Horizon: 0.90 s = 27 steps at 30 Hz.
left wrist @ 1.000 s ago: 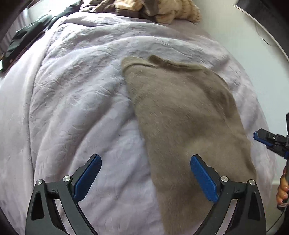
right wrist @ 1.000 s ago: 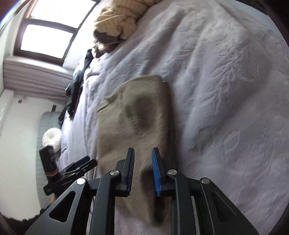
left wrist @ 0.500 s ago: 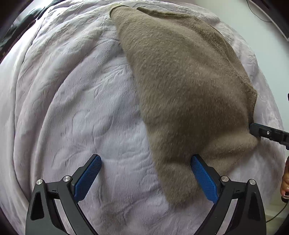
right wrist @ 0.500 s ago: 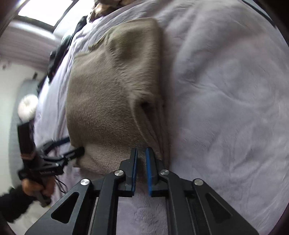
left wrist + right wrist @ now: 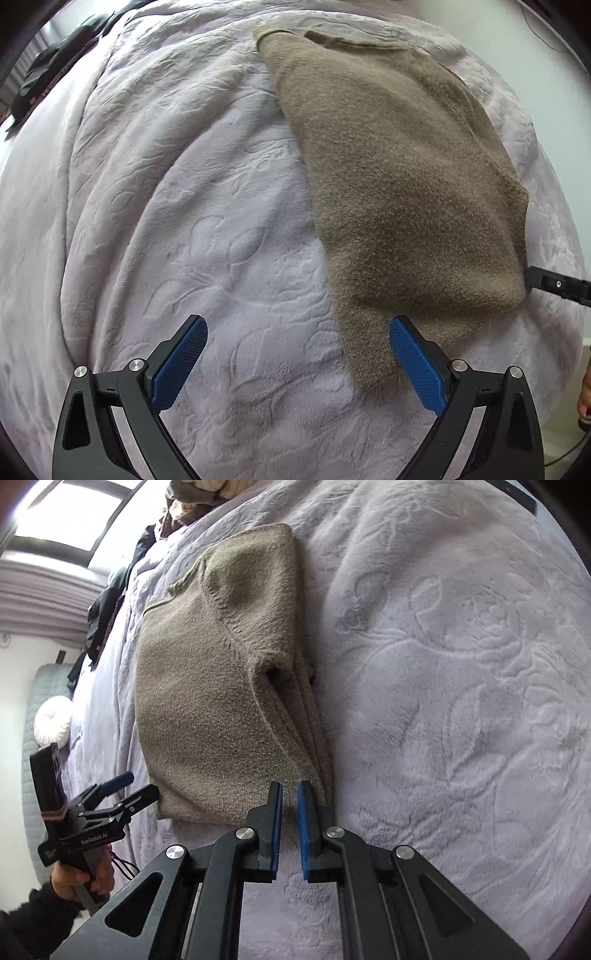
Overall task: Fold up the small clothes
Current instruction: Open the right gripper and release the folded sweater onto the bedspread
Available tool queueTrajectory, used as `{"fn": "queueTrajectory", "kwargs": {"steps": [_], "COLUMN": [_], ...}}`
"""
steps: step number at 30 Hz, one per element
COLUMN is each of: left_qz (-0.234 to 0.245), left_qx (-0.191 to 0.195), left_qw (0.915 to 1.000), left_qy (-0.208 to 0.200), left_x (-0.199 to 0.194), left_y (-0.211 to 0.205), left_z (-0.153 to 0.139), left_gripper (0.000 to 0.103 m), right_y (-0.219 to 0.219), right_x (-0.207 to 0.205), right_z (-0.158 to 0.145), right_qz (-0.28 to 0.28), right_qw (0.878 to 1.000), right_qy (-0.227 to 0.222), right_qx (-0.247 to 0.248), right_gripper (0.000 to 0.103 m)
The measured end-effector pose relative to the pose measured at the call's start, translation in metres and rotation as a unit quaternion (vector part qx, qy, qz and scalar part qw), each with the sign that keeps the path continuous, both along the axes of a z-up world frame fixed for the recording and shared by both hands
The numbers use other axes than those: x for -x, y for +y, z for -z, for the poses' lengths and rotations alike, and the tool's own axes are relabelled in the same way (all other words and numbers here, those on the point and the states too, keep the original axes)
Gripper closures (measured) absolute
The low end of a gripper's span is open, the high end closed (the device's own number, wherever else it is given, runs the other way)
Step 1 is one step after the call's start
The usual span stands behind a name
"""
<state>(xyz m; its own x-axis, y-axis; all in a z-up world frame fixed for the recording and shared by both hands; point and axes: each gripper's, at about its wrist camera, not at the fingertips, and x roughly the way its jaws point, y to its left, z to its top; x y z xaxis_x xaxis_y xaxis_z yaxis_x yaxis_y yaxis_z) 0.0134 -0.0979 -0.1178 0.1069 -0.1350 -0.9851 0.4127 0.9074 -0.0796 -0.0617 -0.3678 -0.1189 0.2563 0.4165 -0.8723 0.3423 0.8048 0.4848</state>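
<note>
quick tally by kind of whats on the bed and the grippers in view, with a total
Brown fuzzy folded garment: 1
Lilac embossed bedspread: 1
Heap of dark clothes at the bed's far edge: 1
Black grippers with blue pads: 2, left gripper with jaws wide open, right gripper nearly closed at the garment's corner
Total: 5

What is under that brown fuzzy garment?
The brown garment lies on a pale lilac embossed blanket. Whatever sits beneath its folded layers is covered.

The right gripper (image 5: 289, 799) has closed in on the sweater's (image 5: 207, 716) corner.
</note>
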Motion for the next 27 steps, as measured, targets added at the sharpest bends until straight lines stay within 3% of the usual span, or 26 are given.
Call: {"fn": "queueTrajectory", "kwargs": {"steps": [7, 20, 22, 26, 27], "left_qz": [-0.023, -0.032, -0.033, -0.035, -0.037], "left_qx": [0.002, -0.01, -0.018, -0.027, -0.027], "left_qw": [0.9997, 0.9993, 0.9992, 0.999, 0.9989], "left_qy": [0.003, 0.017, 0.013, 0.012, 0.012], "left_x": [-0.011, -0.025, -0.018, -0.019, -0.018], "left_y": [0.012, 0.012, 0.004, -0.004, -0.004], "left_z": [-0.015, -0.02, -0.013, -0.007, -0.007], "left_gripper": [0.003, 0.003, 0.003, 0.003, 0.001], "right_y": [-0.007, -0.017, -0.016, -0.015, -0.015], "right_x": [0.004, 0.005, 0.003, 0.001, 0.001], "right_z": [-0.009, -0.012, -0.013, -0.015, -0.015], "right_qz": [0.015, 0.045, 0.044, 0.039, 0.039], "right_qw": [0.999, 0.999, 0.999, 0.999, 0.999], "right_qy": [0.016, 0.018, 0.017, 0.013, 0.011], "right_qx": [0.024, 0.0, -0.002, 0.0, 0.0], "right_gripper": [0.091, 0.09, 0.085, 0.042, 0.041]}}
